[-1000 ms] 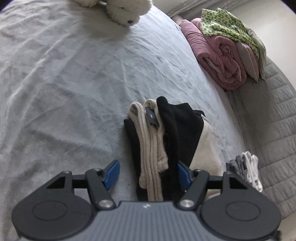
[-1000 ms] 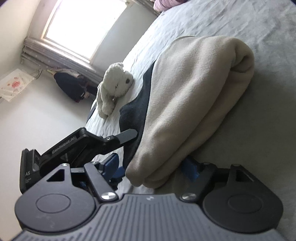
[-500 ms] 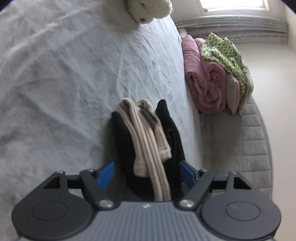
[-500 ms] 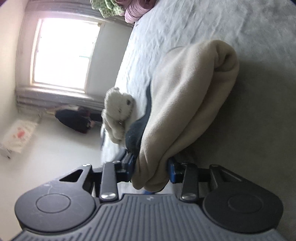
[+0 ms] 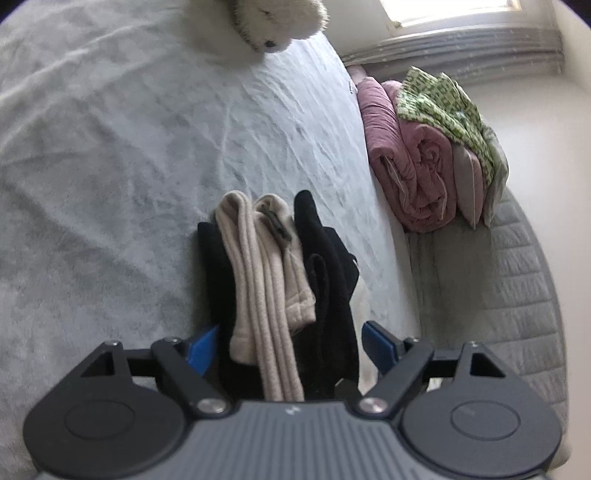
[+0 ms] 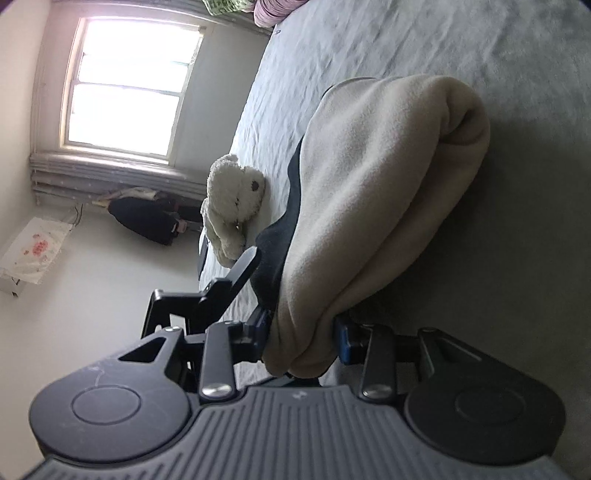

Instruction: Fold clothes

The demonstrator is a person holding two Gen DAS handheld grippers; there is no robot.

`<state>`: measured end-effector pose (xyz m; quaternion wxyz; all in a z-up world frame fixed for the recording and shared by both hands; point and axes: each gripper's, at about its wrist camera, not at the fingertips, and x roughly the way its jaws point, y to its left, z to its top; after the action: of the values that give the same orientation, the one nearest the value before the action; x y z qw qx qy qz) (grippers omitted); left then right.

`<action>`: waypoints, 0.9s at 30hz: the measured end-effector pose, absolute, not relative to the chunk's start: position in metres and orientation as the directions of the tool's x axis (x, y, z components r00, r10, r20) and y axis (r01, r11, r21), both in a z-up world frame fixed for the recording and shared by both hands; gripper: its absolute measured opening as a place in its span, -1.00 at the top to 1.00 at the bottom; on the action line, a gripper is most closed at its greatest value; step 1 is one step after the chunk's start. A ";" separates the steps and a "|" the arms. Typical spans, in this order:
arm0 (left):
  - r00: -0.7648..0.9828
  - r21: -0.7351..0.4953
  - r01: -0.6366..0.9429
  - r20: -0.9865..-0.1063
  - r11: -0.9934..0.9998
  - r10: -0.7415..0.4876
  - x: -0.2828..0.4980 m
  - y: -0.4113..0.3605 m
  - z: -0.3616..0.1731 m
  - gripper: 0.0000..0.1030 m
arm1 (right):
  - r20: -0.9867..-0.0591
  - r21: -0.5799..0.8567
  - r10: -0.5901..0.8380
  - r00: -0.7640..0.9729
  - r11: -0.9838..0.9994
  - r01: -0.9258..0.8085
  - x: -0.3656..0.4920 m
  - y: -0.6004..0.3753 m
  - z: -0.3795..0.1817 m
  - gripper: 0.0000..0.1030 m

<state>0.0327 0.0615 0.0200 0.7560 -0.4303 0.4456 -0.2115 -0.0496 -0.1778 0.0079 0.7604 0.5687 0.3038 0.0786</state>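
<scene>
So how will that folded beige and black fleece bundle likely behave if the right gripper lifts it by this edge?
The fleece bundle looks soft and thick, so it would probably sag from the right gripper. Its stacked layers are loose and may slide apart or unfold. It seems light for its bulk.

White plush toy bear point(image 5: 275, 22) cut off by the left wrist view's top edge. Folded beige-and-black fleece garment's point(image 5: 273, 295) near end hidden behind the gripper body.
</scene>
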 end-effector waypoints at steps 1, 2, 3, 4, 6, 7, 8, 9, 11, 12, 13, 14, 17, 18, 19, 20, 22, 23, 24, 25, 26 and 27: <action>0.514 -0.836 -0.059 -0.494 0.546 -0.701 0.033 0.061 0.021 -0.60 | -0.373 0.912 0.466 0.802 0.344 0.224 -0.051 -0.178 0.008 0.22; 0.515 -0.832 -0.055 -0.497 0.552 -0.698 0.033 0.061 0.021 -0.58 | -0.373 0.911 0.467 0.802 0.346 0.222 -0.052 -0.179 0.007 0.22; 0.516 -0.828 -0.051 -0.500 0.558 -0.695 0.033 0.060 0.021 -0.55 | -0.372 0.911 0.469 0.801 0.348 0.220 -0.053 -0.180 0.007 0.22; 0.518 -0.818 -0.054 -0.513 0.573 -0.684 0.033 0.059 0.022 -0.42 | -0.372 0.911 0.470 0.801 0.349 0.219 -0.054 -0.181 0.007 0.22; 0.519 -0.801 -0.044 -0.529 0.597 -0.671 0.033 0.057 0.023 -0.30 | -0.372 0.911 0.470 0.800 0.351 0.218 -0.055 -0.182 0.007 0.22; 0.523 -0.794 -0.040 -0.534 0.606 -0.665 0.031 0.056 0.023 -0.24 | -0.374 0.909 0.470 0.800 0.356 0.216 -0.055 -0.181 0.008 0.22; 0.525 -0.790 -0.036 -0.536 0.612 -0.661 0.031 0.056 0.024 -0.20 | -0.376 0.908 0.468 0.799 0.359 0.217 -0.056 -0.181 0.008 0.22; 0.527 -0.786 -0.032 -0.538 0.618 -0.658 0.030 0.055 0.024 -0.19 | -0.383 0.903 0.468 0.797 0.372 0.216 -0.056 -0.181 0.008 0.22; 0.527 -0.772 -0.025 -0.550 0.636 -0.647 0.029 0.055 0.025 -0.07 | -0.401 0.888 0.466 0.788 0.409 0.211 -0.056 -0.179 0.009 0.22; 0.525 -0.761 -0.021 -0.560 0.649 -0.640 0.029 0.054 0.025 -0.02 | -0.411 0.880 0.465 0.784 0.427 0.208 -0.057 -0.178 0.009 0.21; 0.522 -0.748 -0.018 -0.573 0.664 -0.632 0.028 0.055 0.024 0.05 | -0.420 0.872 0.464 0.780 0.445 0.205 -0.057 -0.177 0.010 0.18; 0.518 -0.734 -0.015 -0.586 0.679 -0.623 0.027 0.055 0.024 0.07 | -0.437 0.857 0.467 0.769 0.476 0.198 -0.057 -0.178 0.011 0.10; 0.516 -0.709 -0.002 -0.604 0.705 -0.607 0.026 0.055 0.023 0.08 | -0.499 0.793 0.475 0.724 0.587 0.162 -0.056 -0.181 0.015 -0.16; 0.516 -0.706 0.001 -0.606 0.708 -0.605 0.026 0.055 0.024 0.08 | -0.509 0.775 0.478 0.716 0.617 0.139 -0.058 -0.186 0.019 -0.19; 0.517 -0.702 0.004 -0.608 0.712 -0.603 0.026 0.055 0.024 0.08 | -0.513 0.758 0.482 0.710 0.643 0.110 -0.060 -0.193 0.024 -0.21; 0.517 -0.703 0.002 -0.608 0.711 -0.602 0.025 0.056 0.024 0.08 | -0.516 0.739 0.486 0.705 0.668 0.081 -0.063 -0.200 0.028 -0.21; 0.517 -0.705 -0.001 -0.607 0.709 -0.603 0.025 0.057 0.022 0.08 | -0.527 0.696 0.478 0.702 0.717 0.033 -0.068 -0.216 0.038 -0.25; 0.518 -0.704 -0.001 -0.607 0.710 -0.602 0.025 0.057 0.022 0.08 | -0.531 0.675 0.462 0.710 0.737 0.026 -0.071 -0.226 0.043 -0.33; 0.519 -0.704 -0.001 -0.607 0.711 -0.601 0.024 0.056 0.022 0.08 | -0.534 0.657 0.439 0.722 0.754 0.028 -0.074 -0.237 0.048 -0.40; 0.521 -0.702 -0.001 -0.608 0.712 -0.599 0.025 0.055 0.023 0.08 | -0.536 0.644 0.409 0.738 0.764 0.044 -0.077 -0.248 0.052 -0.51; 0.522 -0.702 -0.003 -0.608 0.712 -0.598 0.025 0.054 0.023 0.07 | -0.537 0.641 0.376 0.755 0.764 0.076 -0.079 -0.261 0.052 -0.52; 0.522 -0.704 -0.004 -0.607 0.710 -0.599 0.025 0.054 0.022 0.07 | -0.539 0.642 0.343 0.769 0.759 0.112 -0.081 -0.274 0.051 -0.52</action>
<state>0.0247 0.0538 0.0225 0.8063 -0.3328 0.4528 -0.1845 -0.0807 -0.2737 0.0514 0.8766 0.3410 0.3332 0.0659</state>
